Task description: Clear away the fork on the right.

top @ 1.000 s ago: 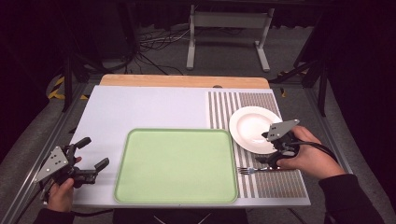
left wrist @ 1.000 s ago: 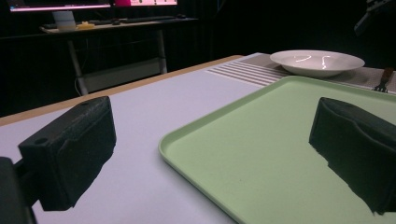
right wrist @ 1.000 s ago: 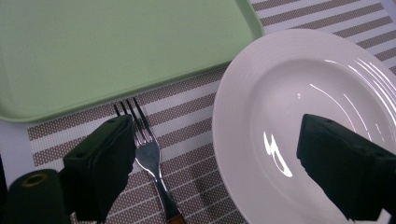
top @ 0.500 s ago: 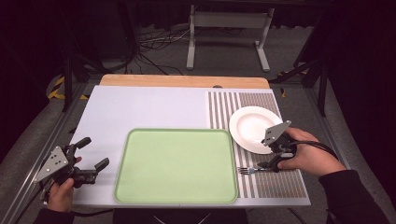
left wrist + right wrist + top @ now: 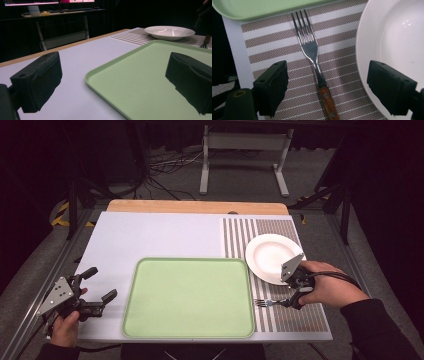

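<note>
Striped woven placemat [image 5: 294, 75] carries a shiny steel fork [image 5: 312, 50] with riveted wooden handle, right gripper [image 5: 329, 87] spread wide astride it, left gripper [image 5: 112, 82] gaping over the smooth green tray [image 5: 140, 82].

My left tool [image 5: 95, 288] is black, with two blocky matte jaws and a grey three-cornered plate on top. My right tool [image 5: 295, 292] is also black, carries the same grey plate, and trails a black cable. A dark sleeve [image 5: 380, 330] covers my right forearm.
</note>
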The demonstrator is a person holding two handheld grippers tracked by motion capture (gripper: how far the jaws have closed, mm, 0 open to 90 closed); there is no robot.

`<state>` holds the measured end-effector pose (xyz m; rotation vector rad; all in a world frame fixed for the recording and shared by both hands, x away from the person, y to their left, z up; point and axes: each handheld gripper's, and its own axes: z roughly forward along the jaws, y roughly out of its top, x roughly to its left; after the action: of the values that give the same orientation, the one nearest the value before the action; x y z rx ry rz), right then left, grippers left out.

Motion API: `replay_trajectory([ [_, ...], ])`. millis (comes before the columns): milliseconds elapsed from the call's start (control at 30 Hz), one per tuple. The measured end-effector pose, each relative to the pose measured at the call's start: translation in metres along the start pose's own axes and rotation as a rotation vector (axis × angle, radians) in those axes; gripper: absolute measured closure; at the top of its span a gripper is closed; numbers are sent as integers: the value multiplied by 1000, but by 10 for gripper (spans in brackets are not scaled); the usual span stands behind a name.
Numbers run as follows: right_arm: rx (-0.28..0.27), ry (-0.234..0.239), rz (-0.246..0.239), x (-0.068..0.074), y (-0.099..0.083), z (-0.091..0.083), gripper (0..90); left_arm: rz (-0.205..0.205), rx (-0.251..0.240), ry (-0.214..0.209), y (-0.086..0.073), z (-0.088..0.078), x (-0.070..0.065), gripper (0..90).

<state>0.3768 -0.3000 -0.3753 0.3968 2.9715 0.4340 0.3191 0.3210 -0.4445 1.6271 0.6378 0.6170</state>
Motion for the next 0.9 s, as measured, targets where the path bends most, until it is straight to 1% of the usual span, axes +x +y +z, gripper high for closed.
replay_trajectory([
  [200,61,17,-17,1,-2,5,186,0,1,1,0,0,0,16],
  [367,83,34,-22,2,-4,10,189,2,3,1,0,0,0,16],
  [500,123,48,-39,2,-6,15,206,4,6,1,0,0,0,16],
  [533,131,47,-35,3,-7,17,210,4,6,1,0,0,0,16],
  [633,148,53,-33,2,-9,20,231,5,7,1,0,0,0,16],
  [733,163,63,-45,0,-11,24,256,4,7,3,0,0,0,16],
  [767,169,64,-41,1,-11,25,260,4,7,2,0,0,0,16],
  [800,182,70,-50,1,-12,26,265,5,8,2,0,0,0,16],
  [867,184,66,-52,1,-13,27,267,5,8,2,0,0,0,16],
  [900,188,76,-65,0,-14,29,271,5,8,2,0,0,0,16],
])
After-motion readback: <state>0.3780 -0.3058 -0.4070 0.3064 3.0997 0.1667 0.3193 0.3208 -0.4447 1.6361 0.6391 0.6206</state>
